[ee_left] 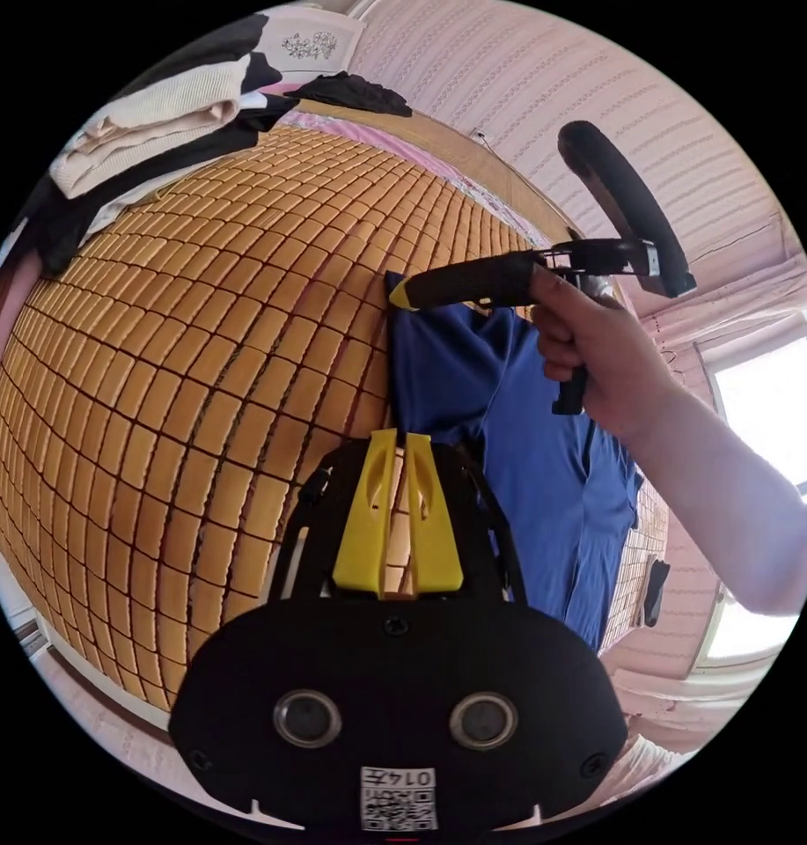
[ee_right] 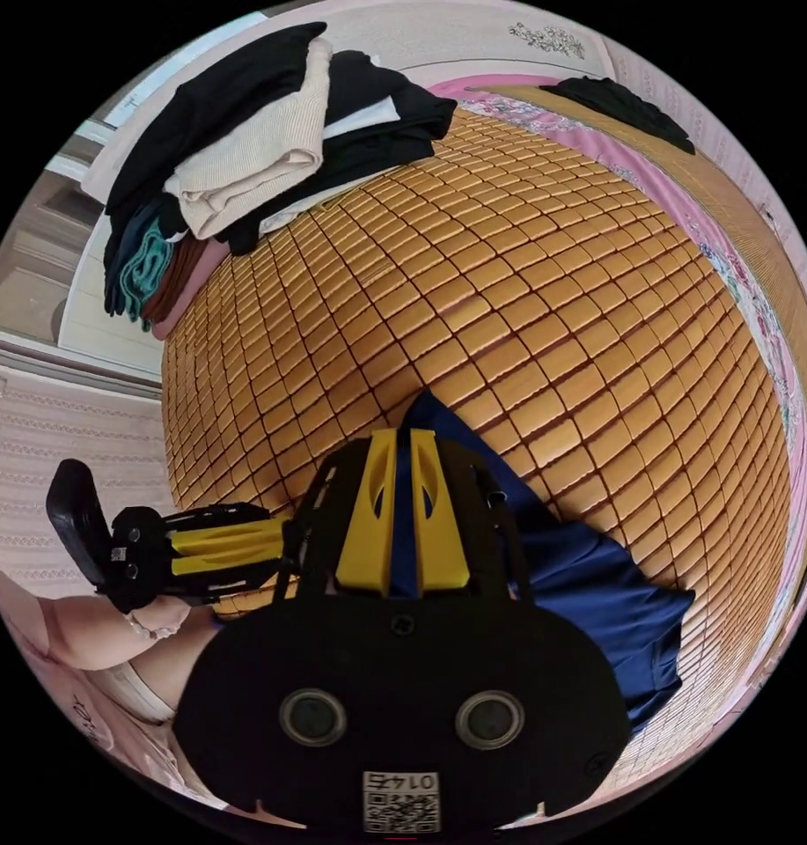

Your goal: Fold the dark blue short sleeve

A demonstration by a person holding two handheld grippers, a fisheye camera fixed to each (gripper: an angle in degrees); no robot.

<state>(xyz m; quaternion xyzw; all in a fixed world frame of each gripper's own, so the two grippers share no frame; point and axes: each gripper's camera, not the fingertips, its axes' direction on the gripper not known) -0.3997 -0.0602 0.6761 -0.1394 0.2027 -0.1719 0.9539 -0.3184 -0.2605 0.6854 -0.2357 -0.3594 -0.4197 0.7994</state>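
Note:
The dark blue short-sleeve shirt (ee_left: pixel 544 466) lies on a mat of orange bamboo tiles (ee_left: pixel 201 352). My left gripper (ee_left: pixel 401 436) has its yellow jaws closed together at the shirt's near edge. A hand (ee_left: pixel 597 352) holds my right gripper (ee_left: pixel 396 295), whose tip pinches a shirt corner farther along the same edge. The edge runs straight between the two. In the right gripper view, my right gripper (ee_right: pixel 401 433) is shut on the shirt (ee_right: pixel 597 598), and blue cloth shows between its jaws. The left gripper's yellow fingers (ee_right: pixel 218 544) point in from the left; their tips are hidden.
A pile of folded clothes (ee_left: pixel 157 114) in black, cream and teal sits at the mat's far corner (ee_right: pixel 245 150). A loose black garment (ee_right: pixel 619 101) lies beyond the mat's far edge. A bright window (ee_left: pixel 764 396) is on the right. Open mat (ee_right: pixel 553 308) stretches ahead.

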